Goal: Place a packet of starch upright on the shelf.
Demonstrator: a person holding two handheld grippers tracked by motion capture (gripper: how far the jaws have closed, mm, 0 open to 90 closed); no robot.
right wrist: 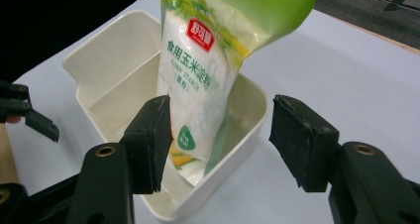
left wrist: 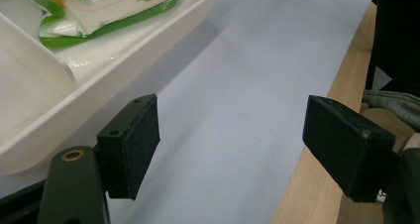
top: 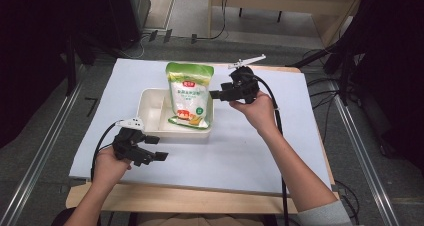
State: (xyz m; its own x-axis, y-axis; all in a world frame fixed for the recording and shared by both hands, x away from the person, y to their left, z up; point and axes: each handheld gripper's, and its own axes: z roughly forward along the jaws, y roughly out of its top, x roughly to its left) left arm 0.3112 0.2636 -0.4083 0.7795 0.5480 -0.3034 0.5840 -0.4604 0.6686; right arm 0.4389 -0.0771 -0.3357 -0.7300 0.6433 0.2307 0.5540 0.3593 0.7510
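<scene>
Nearest the person, the left hand-held gripper (top: 161, 156) hovers low over the white-covered surface (top: 240, 151), jaws spread wide with nothing between them, just short of the tray's near wall. Further in, the white tray (top: 150, 103) sits on the surface, split by a divider into two compartments. The starch pouch (top: 190, 93) stands in the right compartment, leaning back with its green top rising above the far rim. Beside it on the right, the right hand-held gripper (top: 214, 94) is level with the pouch's middle, jaws apart and off the pouch. In the right gripper view its pads (right wrist: 153, 140) frame the pouch without pressing it.
</scene>
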